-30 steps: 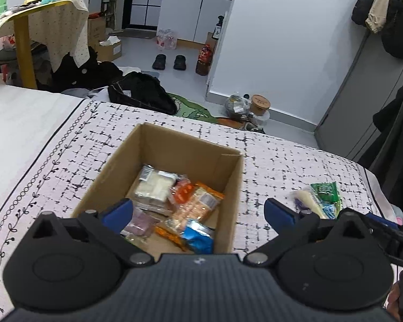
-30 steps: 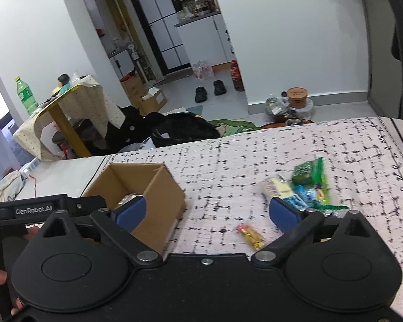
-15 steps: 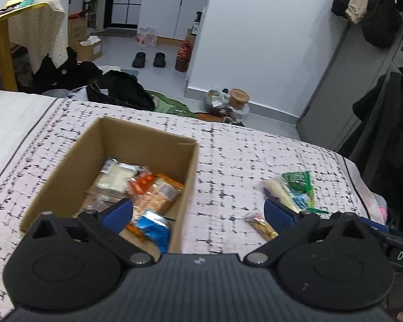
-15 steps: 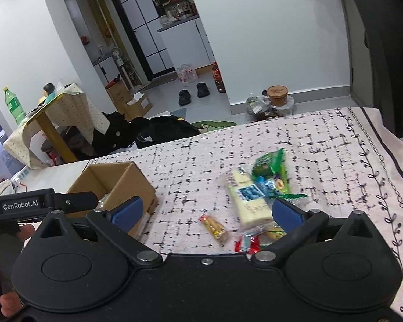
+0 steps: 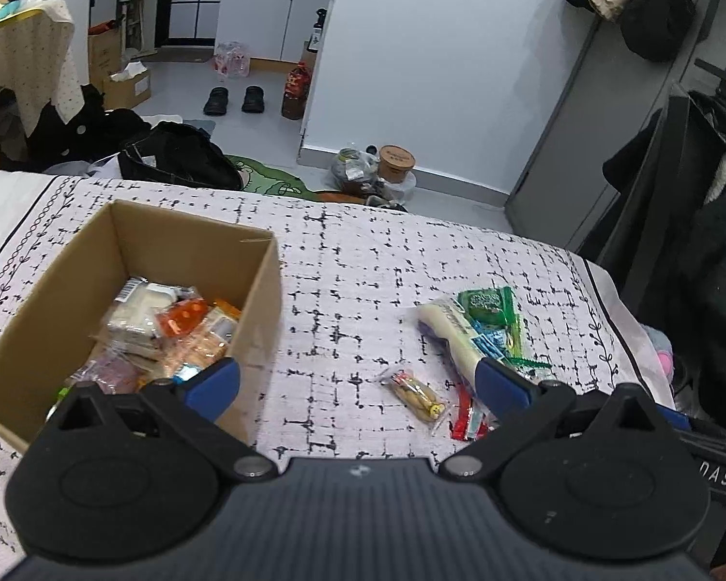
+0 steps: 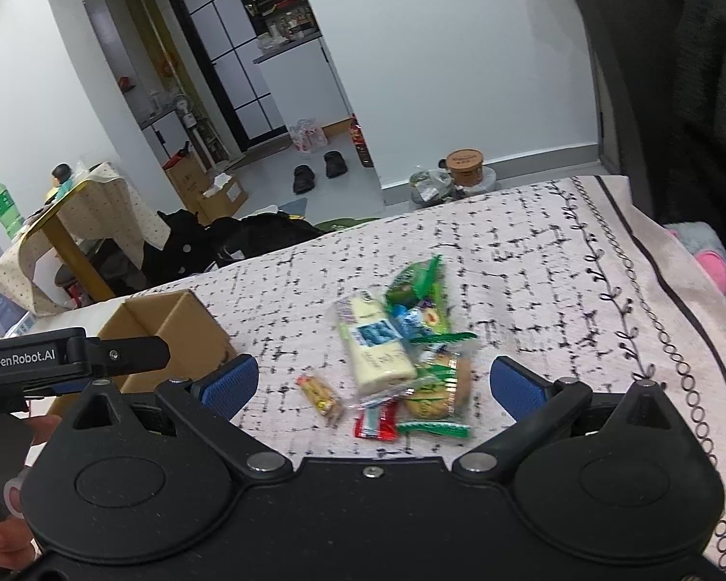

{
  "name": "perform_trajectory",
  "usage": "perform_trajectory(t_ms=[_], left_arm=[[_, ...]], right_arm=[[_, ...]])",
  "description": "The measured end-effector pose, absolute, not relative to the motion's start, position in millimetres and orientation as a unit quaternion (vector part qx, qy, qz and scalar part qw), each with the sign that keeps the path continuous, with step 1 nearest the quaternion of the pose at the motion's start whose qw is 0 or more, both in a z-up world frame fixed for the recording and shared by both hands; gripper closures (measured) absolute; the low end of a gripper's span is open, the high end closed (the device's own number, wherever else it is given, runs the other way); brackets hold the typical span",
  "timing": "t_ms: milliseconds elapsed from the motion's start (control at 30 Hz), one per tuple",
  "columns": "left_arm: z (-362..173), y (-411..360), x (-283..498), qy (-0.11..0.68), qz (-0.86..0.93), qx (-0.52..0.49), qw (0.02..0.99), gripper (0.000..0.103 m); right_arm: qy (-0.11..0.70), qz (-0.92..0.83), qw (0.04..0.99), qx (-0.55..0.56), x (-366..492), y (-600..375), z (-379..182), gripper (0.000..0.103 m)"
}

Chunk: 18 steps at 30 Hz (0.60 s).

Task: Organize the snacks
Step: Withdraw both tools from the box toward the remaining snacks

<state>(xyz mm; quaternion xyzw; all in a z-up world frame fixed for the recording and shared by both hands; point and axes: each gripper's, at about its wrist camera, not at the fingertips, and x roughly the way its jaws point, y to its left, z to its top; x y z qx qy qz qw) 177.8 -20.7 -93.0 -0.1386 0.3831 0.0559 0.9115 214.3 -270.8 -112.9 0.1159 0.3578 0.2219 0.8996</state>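
- Over the patterned cloth [image 6: 556,261], right gripper [image 6: 373,382] has moved in above the loose snack pile [image 6: 401,353], fingers wide, empty
- Left gripper [image 5: 358,382] has swung right off the cardboard box [image 5: 261,300], fingers wide
- Box snacks [image 5: 169,329] unchanged

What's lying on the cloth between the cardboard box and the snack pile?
Only one small clear-wrapped biscuit packet, nearer the snack pile than the cardboard box. The rest of that stretch is bare patterned cloth. The left wrist view shows it best.
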Motion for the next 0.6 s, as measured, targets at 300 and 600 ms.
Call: perform_trajectory(t_ms=[300, 600], left_arm=[[-107, -36, 194, 0.397, 0.036, -0.149, 0.905, 0.002], [-125, -50, 210, 0.401, 0.009, -0.154, 0.903, 0.015]], right_arm=[[0.372, 0.212, 0.896, 0.121, 218, -288, -126, 0.001], [0.389, 0.217, 0.888, 0.114, 232, -290, -141, 0.022]])
